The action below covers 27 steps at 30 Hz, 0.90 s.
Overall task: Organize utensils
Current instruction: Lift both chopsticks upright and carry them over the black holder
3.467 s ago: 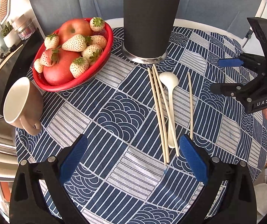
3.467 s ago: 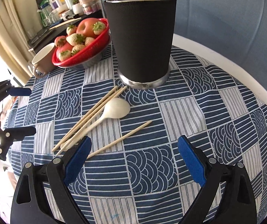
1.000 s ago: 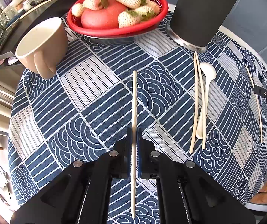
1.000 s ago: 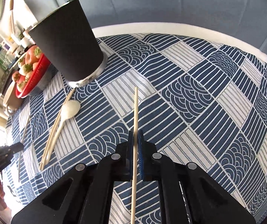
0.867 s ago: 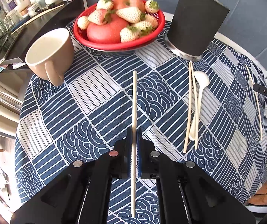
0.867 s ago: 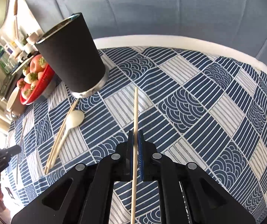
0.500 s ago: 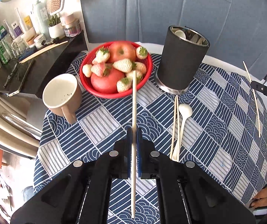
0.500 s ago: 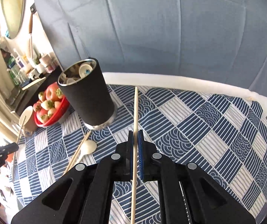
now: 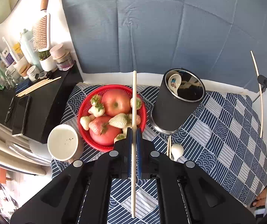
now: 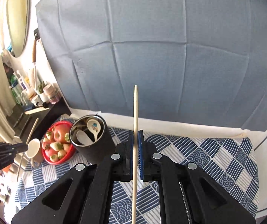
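My left gripper (image 9: 134, 130) is shut on a wooden chopstick (image 9: 134, 100), held high above the table, pointing forward over the red fruit bowl. My right gripper (image 10: 135, 133) is shut on another chopstick (image 10: 135, 108), also raised, to the right of the black utensil holder (image 10: 94, 140). The holder (image 9: 178, 104) stands upright on the blue patterned cloth with spoons inside. Two chopsticks (image 9: 168, 146) and a white spoon (image 9: 177, 149) lie on the cloth in front of it, partly hidden by my left gripper.
A red bowl of apples and strawberries (image 9: 113, 115) sits left of the holder, with a beige mug (image 9: 62, 142) beside it. A black side shelf (image 9: 31, 100) with bottles, jars and more chopsticks stands at the left. A blue backdrop hangs behind the table.
Both grippers have risen well above the table with their chopsticks, so the holder, bowl and mug now look smaller and farther below. The spoon and two chopsticks stay on the cloth.
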Available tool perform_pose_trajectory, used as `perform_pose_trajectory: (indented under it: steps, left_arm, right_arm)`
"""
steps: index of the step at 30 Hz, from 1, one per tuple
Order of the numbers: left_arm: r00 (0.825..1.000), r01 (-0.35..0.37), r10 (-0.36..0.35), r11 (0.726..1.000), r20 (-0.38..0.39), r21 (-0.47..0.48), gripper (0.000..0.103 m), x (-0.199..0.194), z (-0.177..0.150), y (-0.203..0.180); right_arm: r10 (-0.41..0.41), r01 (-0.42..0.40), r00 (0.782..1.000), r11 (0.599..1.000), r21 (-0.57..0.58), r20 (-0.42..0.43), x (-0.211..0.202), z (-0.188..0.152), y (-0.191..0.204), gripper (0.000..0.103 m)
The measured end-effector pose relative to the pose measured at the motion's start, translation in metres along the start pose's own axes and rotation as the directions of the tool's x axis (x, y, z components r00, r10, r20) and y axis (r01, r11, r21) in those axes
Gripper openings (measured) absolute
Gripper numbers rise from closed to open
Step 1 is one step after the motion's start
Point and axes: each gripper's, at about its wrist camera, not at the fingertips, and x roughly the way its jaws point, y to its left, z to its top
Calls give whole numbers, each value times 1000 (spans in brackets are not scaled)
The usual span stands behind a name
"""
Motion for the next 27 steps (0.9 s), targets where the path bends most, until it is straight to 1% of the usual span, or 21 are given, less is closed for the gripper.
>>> perform_pose_trajectory:
  steps: [3,5,7,10,12,15,17,20,22,25,26,27]
  left_arm:
    - [999,45,-46,999,19,27,5,6,25,-2]
    - [993,104,-105,994,52,31,5,9,43,-3]
    - [984,158,-161,987,77,39,5,12,60,-5]
    - [969,216,-222,974,108,68,5,19,84,-11]
    - [955,259,-267,963,127,76,5,24,96,-13]
    - [928,330,-341,939,152,97,5,32,110,-18]
    - [909,370,-387,920,154,125,5,38,116,-23]
    - [865,450,-470,881,173,147,5,47,122,-26]
    - [843,480,-503,863,193,156,5,53,124,-27]
    - [801,534,-559,829,213,166,5,65,124,-28]
    - [787,553,-579,815,212,173,5,71,124,-29]
    - [776,565,-593,805,214,182,5,75,124,-30]
  right_arm:
    - [-35,35,999,999,5,25,-1,15,7,4]
    - [-65,64,997,998,12,50,-1,23,12,4]
    - [-85,85,995,996,14,58,0,30,17,4]
    - [-107,105,992,994,39,60,5,39,22,4]
    - [-124,120,990,991,56,72,9,43,26,5]
    - [-135,128,987,988,81,86,15,50,32,4]
    - [-136,125,985,986,109,105,17,53,35,5]
    - [-129,107,982,982,155,137,22,55,39,4]
    - [-98,67,983,979,192,158,26,55,41,5]
    - [-56,8,977,973,230,205,31,53,46,5]
    - [-56,2,975,970,242,217,33,51,49,4]
    - [-59,0,973,968,252,225,35,50,51,5]
